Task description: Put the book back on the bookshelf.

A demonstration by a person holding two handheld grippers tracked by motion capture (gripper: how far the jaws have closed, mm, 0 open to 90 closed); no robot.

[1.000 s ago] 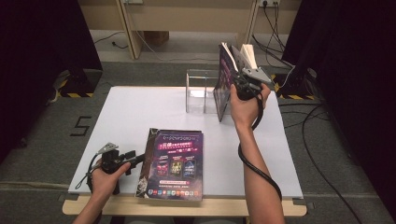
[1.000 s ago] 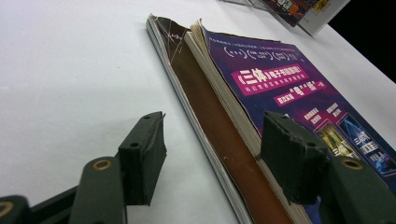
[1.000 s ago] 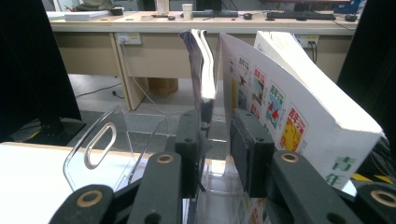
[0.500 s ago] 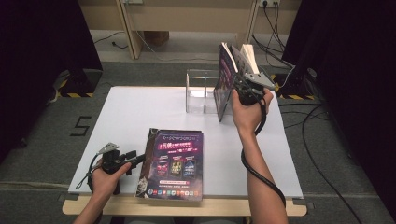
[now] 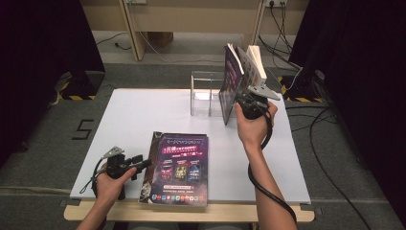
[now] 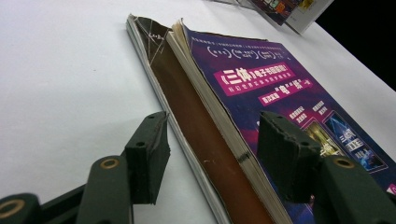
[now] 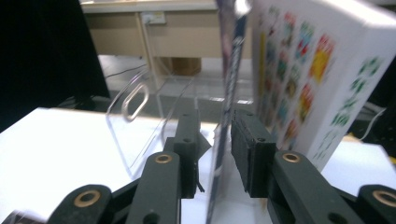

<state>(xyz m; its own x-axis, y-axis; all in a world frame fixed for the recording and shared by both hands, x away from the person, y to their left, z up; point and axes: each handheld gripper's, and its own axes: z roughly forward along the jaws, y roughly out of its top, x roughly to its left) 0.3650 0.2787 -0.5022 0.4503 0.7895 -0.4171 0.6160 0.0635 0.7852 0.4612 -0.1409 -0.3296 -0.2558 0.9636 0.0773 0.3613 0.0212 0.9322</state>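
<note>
1. Jaws of the left gripper [image 5: 139, 163] stand apart and have just been closing, straddling the spine edge of the magazine stack [image 5: 178, 167] without pressing it; in the left gripper view both pads [image 6: 150, 154] sit clear of the paper.
2. Jaws of the right gripper [image 5: 238, 100] are clamped on an upright magazine [image 5: 231, 84], purple-covered and thin, held on edge.
3. That magazine stands at the table's [image 5: 143, 110] far side, beside a clear acrylic file holder [image 5: 206, 93].
4. Behind it leans a white book [image 7: 317, 84] with small colourful squares.
5. Lying flat near the front edge, the stack's top magazine [image 6: 275, 88] shows a purple cover, pink banner and worn brown spine.
</note>
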